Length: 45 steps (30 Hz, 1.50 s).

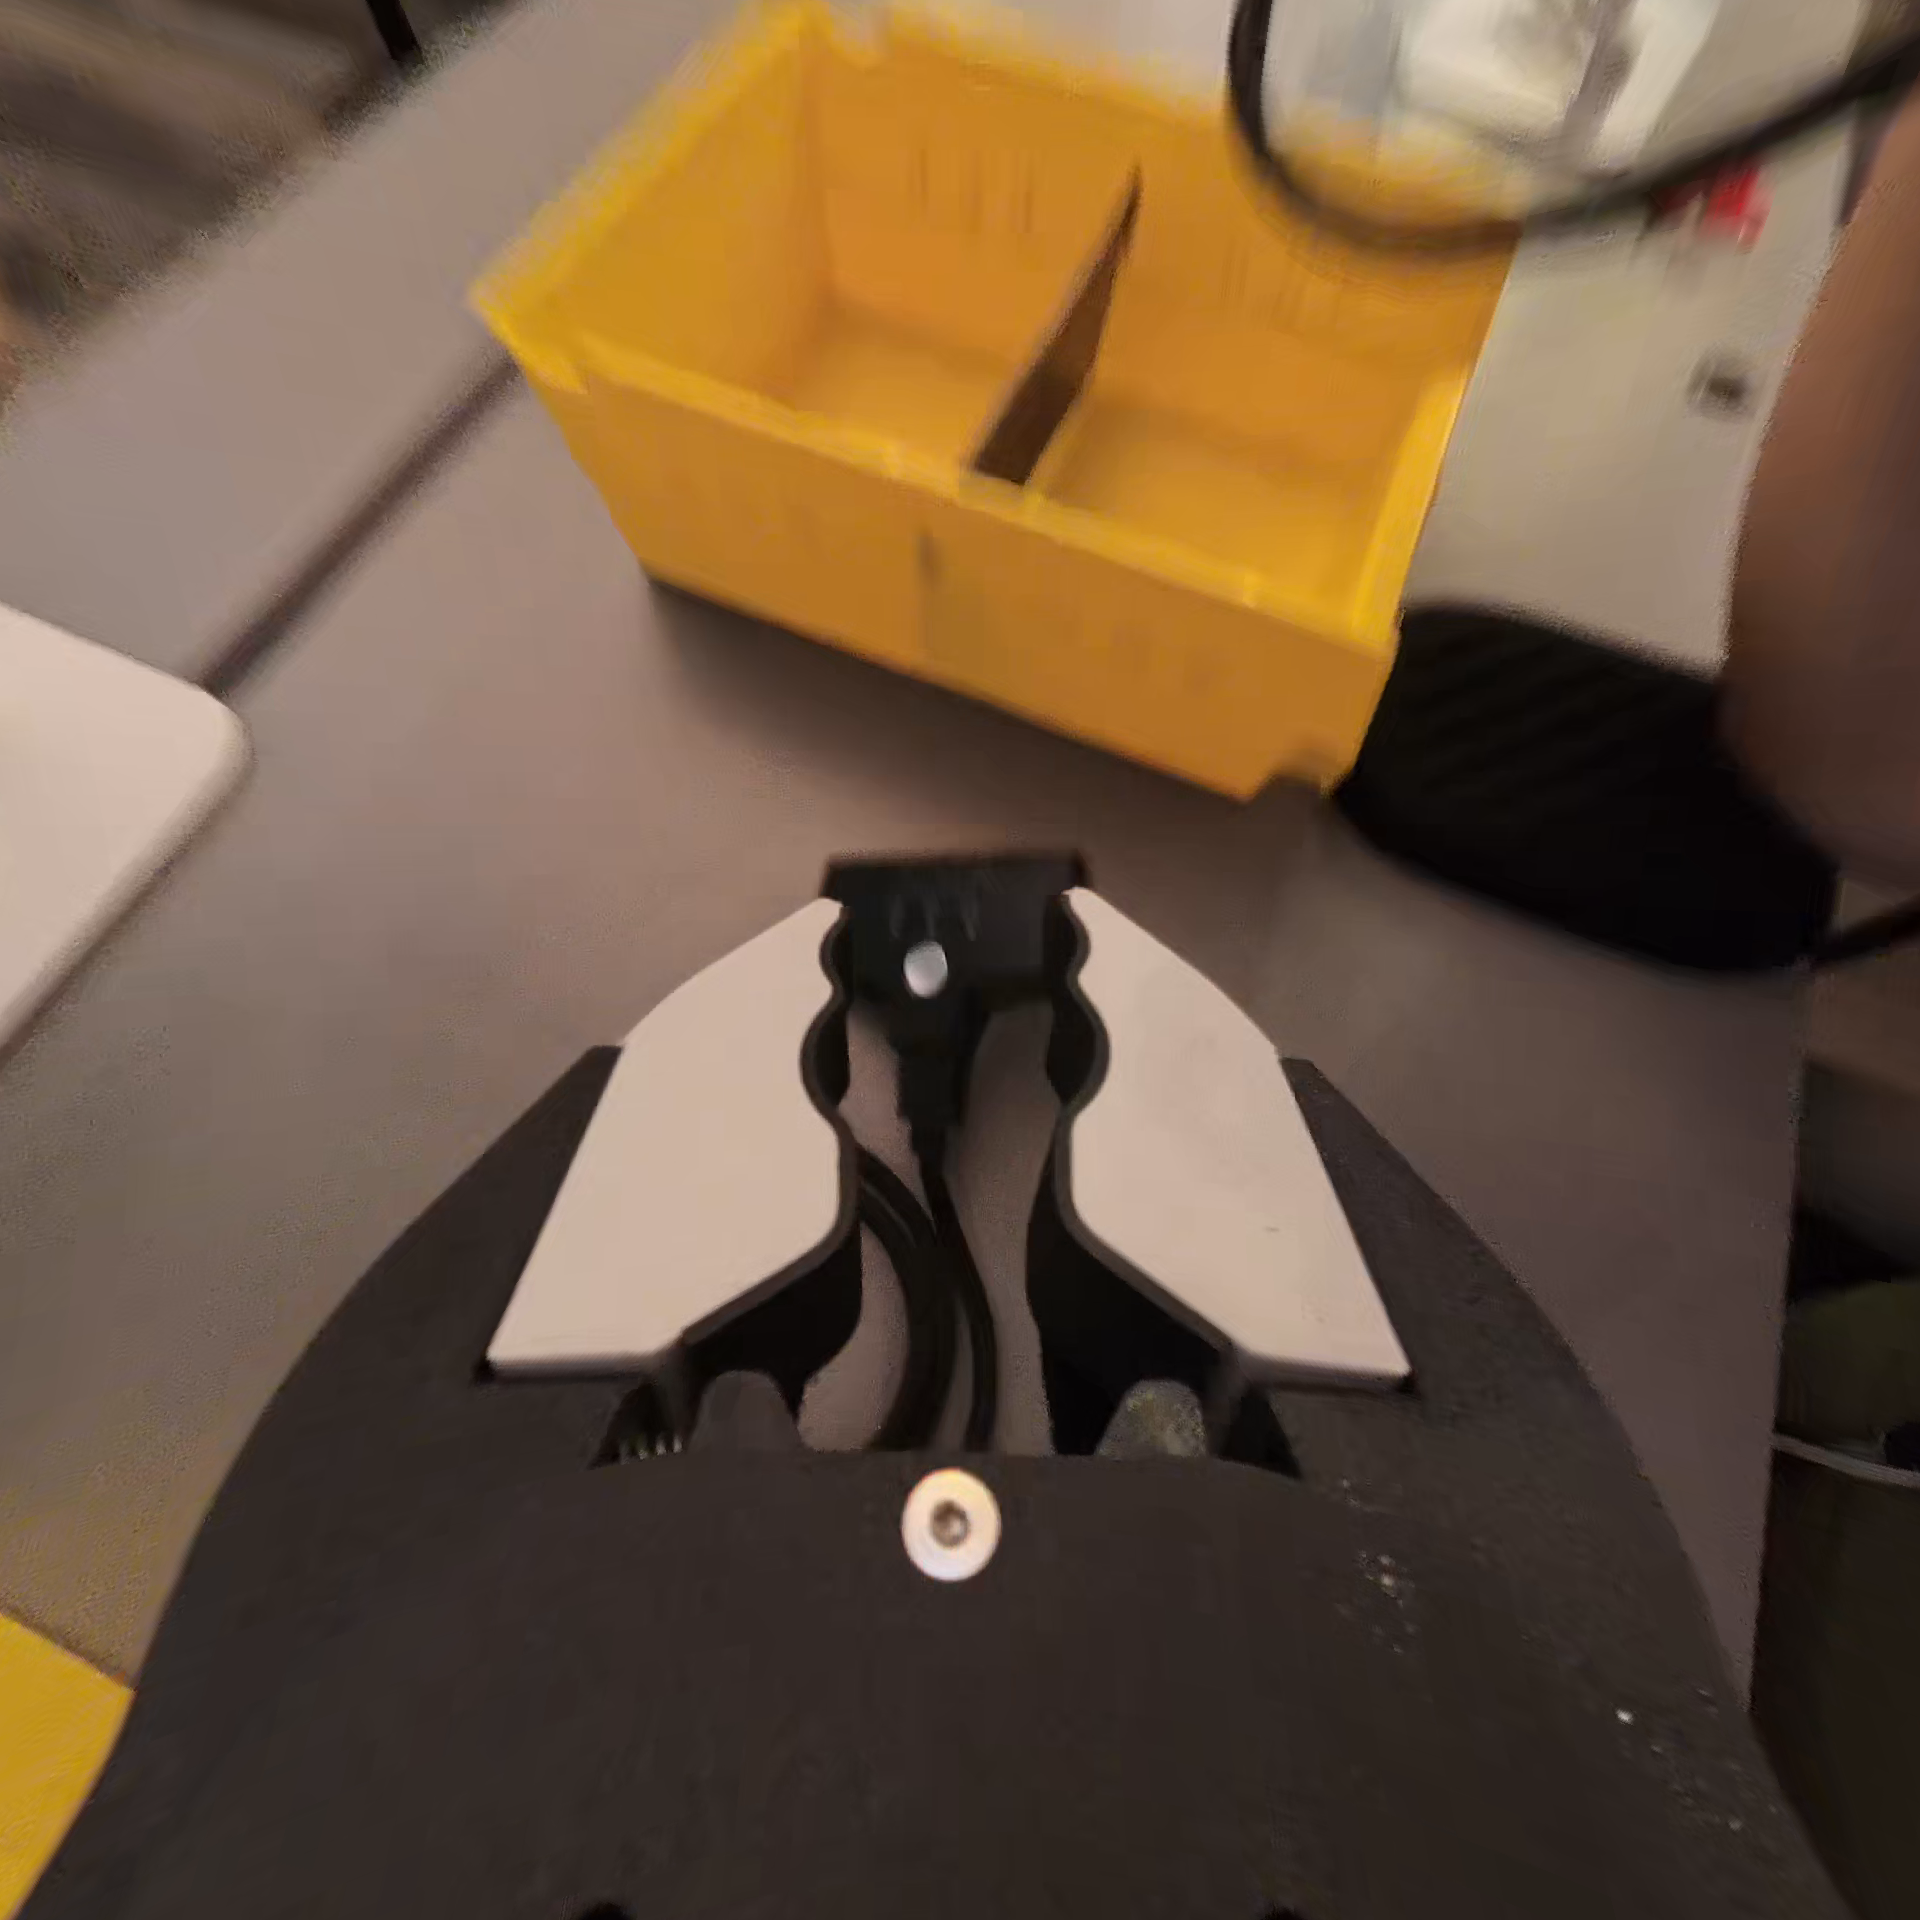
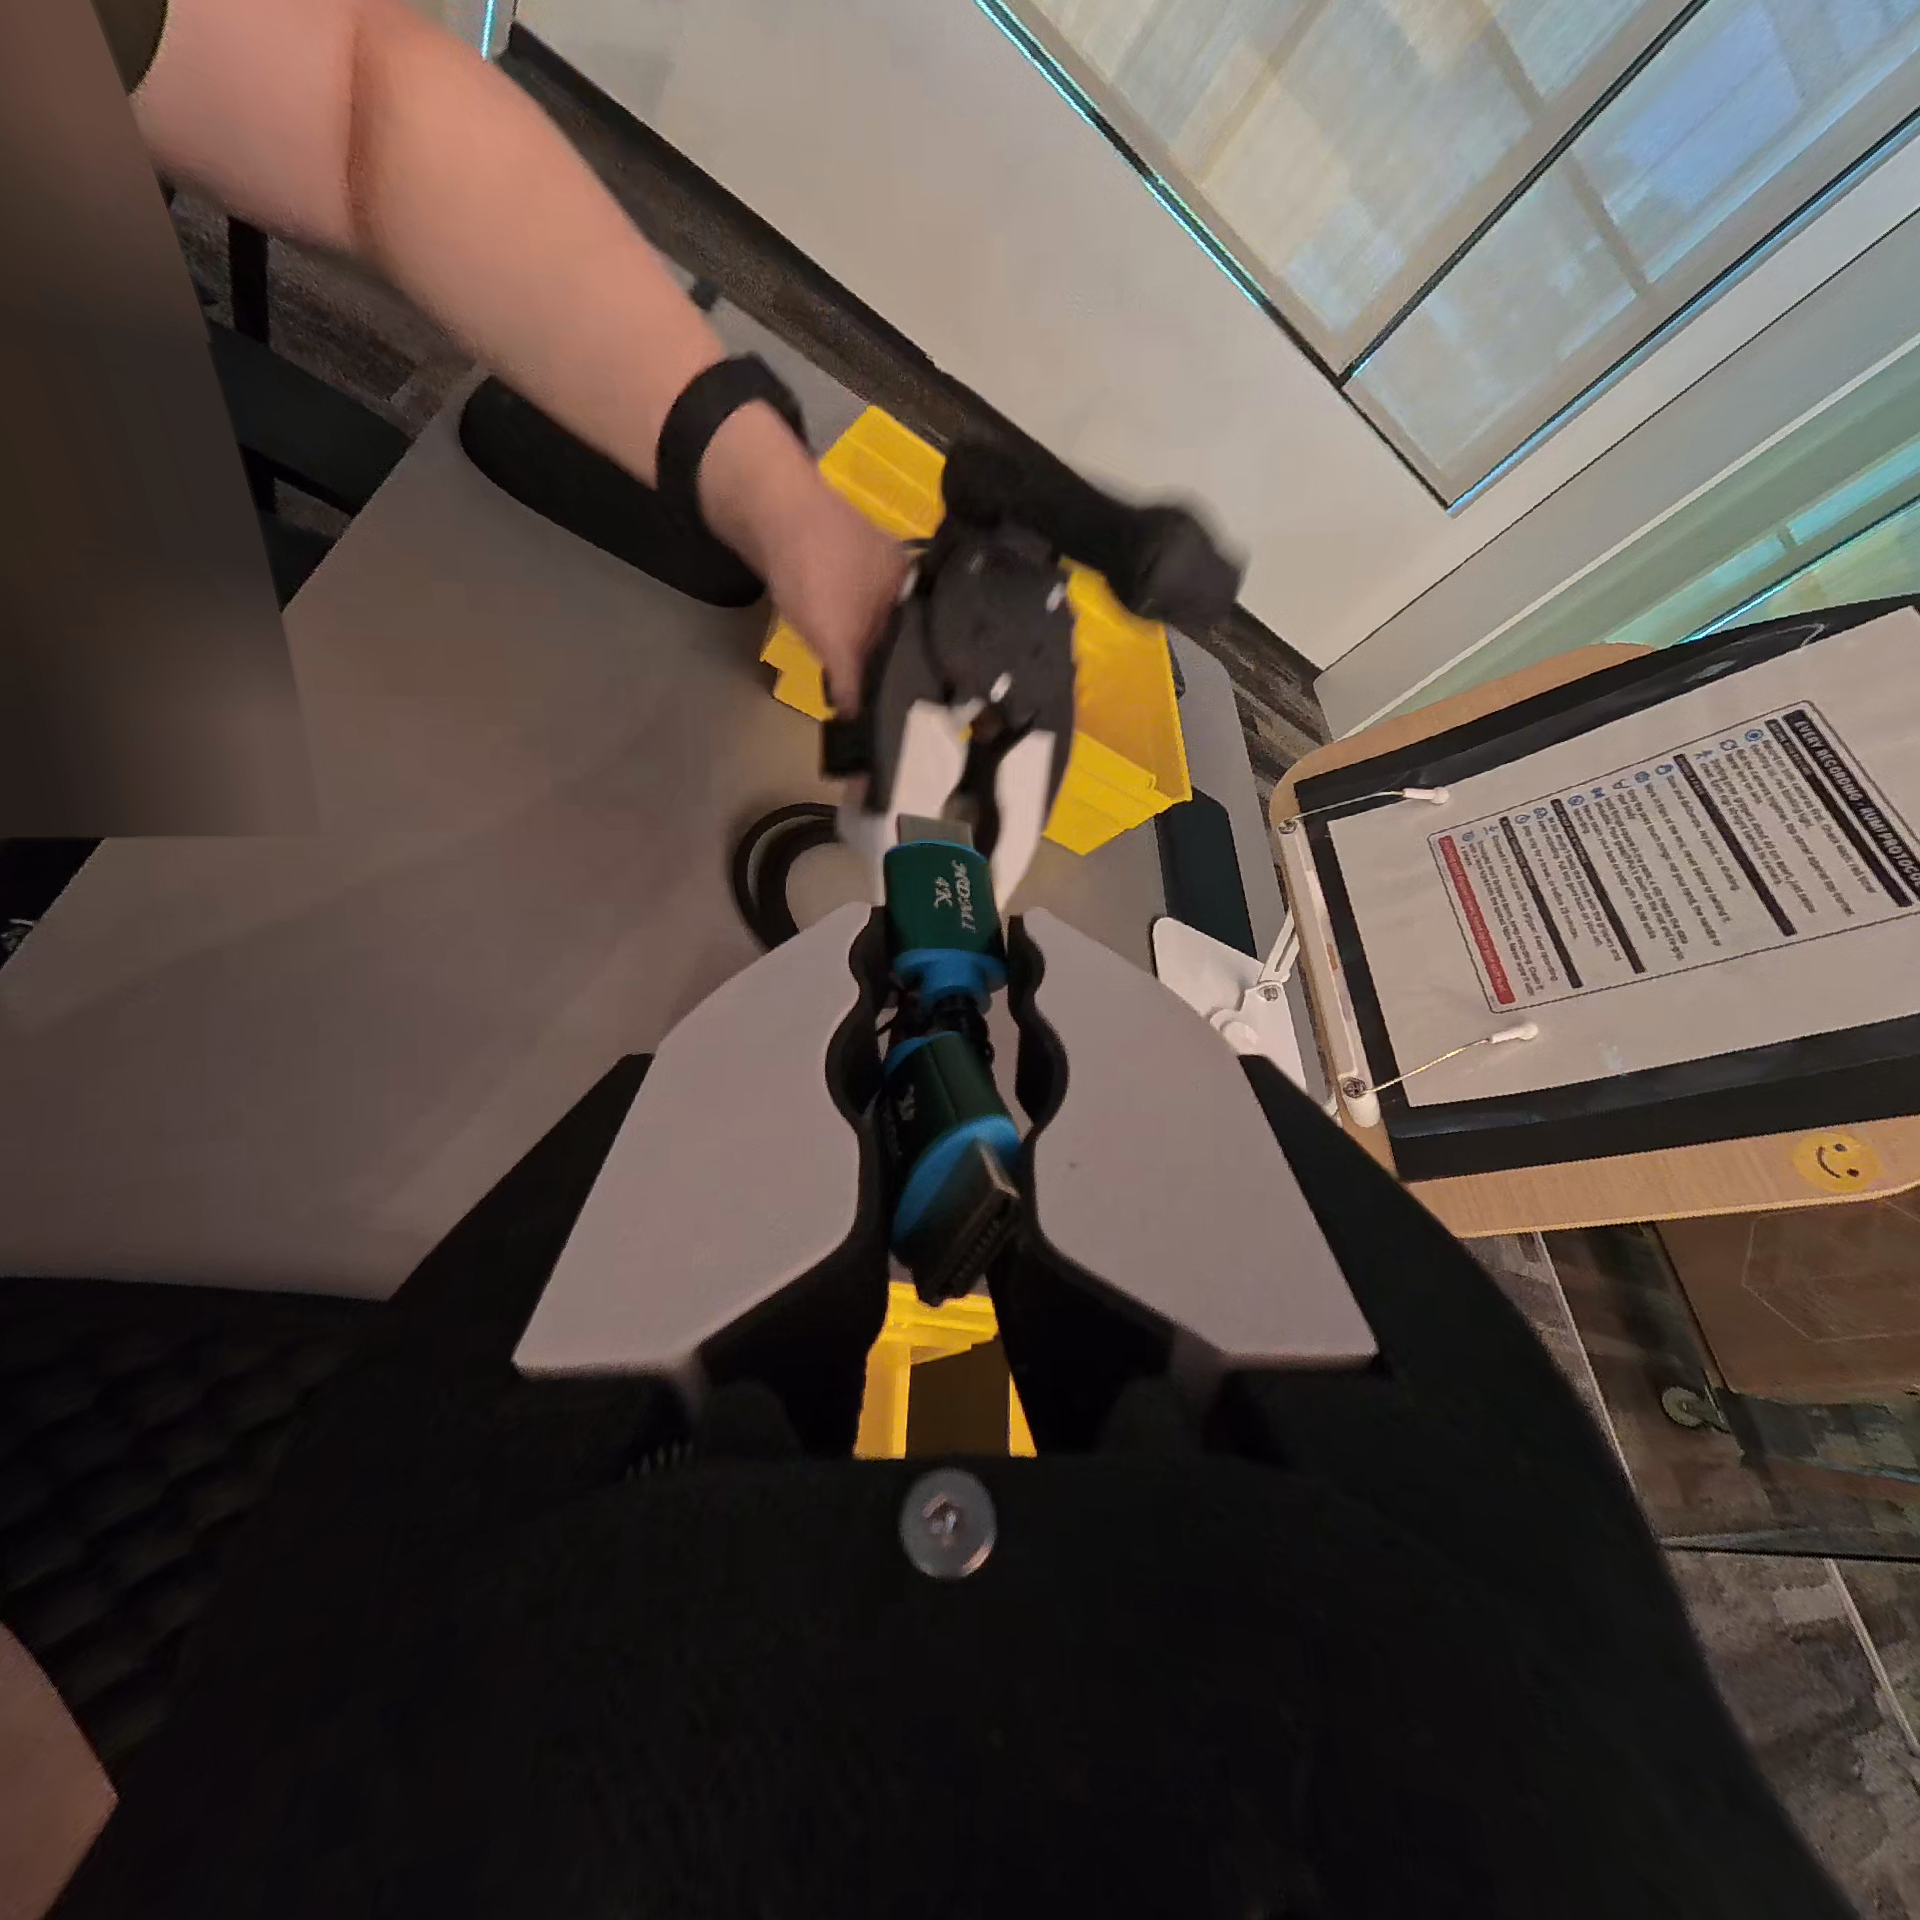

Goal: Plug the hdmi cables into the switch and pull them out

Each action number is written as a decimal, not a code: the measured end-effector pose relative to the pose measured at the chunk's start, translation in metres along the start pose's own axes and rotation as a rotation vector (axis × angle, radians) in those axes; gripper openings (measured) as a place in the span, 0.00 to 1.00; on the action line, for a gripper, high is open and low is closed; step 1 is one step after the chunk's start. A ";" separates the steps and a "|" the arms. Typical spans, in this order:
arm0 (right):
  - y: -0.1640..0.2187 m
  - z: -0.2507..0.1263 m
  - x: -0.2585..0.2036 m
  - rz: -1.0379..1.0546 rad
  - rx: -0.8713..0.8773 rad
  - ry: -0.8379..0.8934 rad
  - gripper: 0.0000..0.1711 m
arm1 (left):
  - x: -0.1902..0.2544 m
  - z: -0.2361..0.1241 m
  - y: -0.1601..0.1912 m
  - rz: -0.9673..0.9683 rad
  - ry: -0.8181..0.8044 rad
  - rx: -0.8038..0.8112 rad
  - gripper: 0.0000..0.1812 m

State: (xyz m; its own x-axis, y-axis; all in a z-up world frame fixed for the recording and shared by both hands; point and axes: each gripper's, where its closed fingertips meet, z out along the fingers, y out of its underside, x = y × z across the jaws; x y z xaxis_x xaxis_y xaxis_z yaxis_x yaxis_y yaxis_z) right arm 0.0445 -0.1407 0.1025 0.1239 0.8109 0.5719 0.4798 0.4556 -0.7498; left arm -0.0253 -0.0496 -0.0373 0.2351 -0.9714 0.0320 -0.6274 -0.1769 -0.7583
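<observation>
In the left wrist view my left gripper is shut on a small black switch with a silver button, and its black cable trails back between the fingers. In the right wrist view my right gripper is shut on a green HDMI plug with a blue collar. The plug's metal tip sits between the fingertips of the left gripper, which a hand holds. Whether the tip is in the switch is hidden. A second green plug hangs loose between my right fingers.
A yellow bin with a dark divider stands on the grey table beyond the switch; it also shows in the right wrist view. A black cable loop hangs top right. A black pad lies right. A board with a printed sheet stands right. Some 15 cm of space lies between my two pairs of fingers.
</observation>
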 end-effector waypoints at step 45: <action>0.011 0.040 -0.006 0.113 -0.040 -0.132 0.12 | 0.057 -0.041 0.025 0.287 0.152 0.398 0.20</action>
State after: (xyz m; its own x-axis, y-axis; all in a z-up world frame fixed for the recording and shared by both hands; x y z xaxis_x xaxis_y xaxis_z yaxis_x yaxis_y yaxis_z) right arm 0.0146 -0.1261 0.0774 0.0653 0.8985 0.4341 0.5038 0.3458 -0.7916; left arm -0.0576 -0.1162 -0.0277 -0.0342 -0.9893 -0.1420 -0.3129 0.1455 -0.9386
